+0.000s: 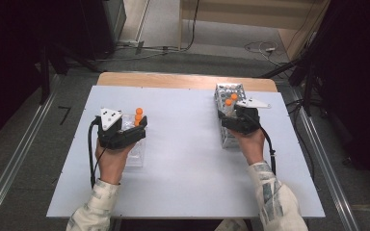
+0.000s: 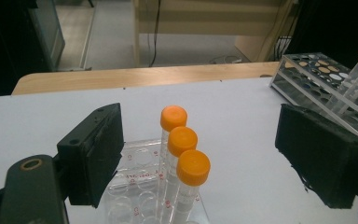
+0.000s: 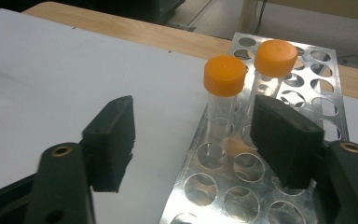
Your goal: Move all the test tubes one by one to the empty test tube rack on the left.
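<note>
Meanwhile both hands rest low, left gripper [image 1: 137, 126] open around three tubes [image 2: 182, 140], right gripper [image 1: 229, 114] open at the metal rack [image 3: 279, 186]

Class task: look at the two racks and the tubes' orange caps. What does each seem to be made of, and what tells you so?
Right rack: probably metal, bright finish; its perforated top mirrors light.
Left rack: likely clear plastic; the white table shows through, and red labels are printed by the wells.
Orange caps: apparently moulded plastic, matte, evenly coloured.
Tubes: see-through, plastic or glass; cannot tell which.

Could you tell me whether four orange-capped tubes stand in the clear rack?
No, three orange-capped tubes stand in the clear rack.
</note>
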`<action>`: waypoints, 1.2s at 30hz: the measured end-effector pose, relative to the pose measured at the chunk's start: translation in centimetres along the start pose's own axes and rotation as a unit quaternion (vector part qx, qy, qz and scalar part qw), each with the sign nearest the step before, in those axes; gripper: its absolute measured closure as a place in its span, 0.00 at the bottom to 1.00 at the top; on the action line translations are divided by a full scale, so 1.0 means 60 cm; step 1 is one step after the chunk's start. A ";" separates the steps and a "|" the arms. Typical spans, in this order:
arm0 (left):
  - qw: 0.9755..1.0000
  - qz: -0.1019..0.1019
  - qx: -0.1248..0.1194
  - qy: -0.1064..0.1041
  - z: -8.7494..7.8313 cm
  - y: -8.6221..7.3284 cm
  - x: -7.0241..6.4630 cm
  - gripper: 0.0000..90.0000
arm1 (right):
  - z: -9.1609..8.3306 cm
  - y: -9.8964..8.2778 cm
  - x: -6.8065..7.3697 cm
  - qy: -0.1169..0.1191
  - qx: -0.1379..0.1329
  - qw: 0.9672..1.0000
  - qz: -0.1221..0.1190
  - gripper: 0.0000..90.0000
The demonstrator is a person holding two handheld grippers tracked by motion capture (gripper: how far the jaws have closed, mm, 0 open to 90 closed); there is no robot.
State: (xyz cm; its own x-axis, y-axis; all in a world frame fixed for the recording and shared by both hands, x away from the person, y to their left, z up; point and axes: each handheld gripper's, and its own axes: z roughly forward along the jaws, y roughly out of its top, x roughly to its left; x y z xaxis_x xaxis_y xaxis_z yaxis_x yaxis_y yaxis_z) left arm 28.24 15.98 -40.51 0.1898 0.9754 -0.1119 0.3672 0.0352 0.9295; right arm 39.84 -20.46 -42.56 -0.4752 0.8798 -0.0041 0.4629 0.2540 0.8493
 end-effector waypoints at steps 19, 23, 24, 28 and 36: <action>1.000 -0.001 -0.003 0.001 0.000 -0.001 -0.002 0.18 | 0.043 0.019 -0.014 -0.035 0.068 0.997 0.019 0.72; 1.000 0.001 -0.003 0.000 -0.001 -0.001 -0.003 0.18 | 0.048 0.023 -0.014 -0.038 0.079 0.996 0.022 0.77; 1.000 0.001 -0.003 0.000 -0.001 -0.001 -0.004 0.18 | 0.050 0.024 -0.013 -0.039 0.082 0.996 0.021 0.77; 1.000 0.002 -0.003 -0.001 0.000 -0.001 -0.005 0.18 | 0.054 0.025 -0.012 -0.042 0.090 0.995 0.022 0.77; 1.000 0.003 -0.003 -0.001 0.000 -0.002 -0.005 0.18 | 0.052 0.023 -0.012 -0.047 0.085 0.995 0.021 0.80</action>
State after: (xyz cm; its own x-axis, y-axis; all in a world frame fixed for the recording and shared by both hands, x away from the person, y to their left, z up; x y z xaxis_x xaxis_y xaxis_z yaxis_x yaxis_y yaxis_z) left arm 28.13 15.67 -40.56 0.1930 0.9753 -0.1072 0.3602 0.0312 0.9323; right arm 43.15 -19.47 -43.01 -0.3853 0.9224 -0.0268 0.6037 0.2739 0.7487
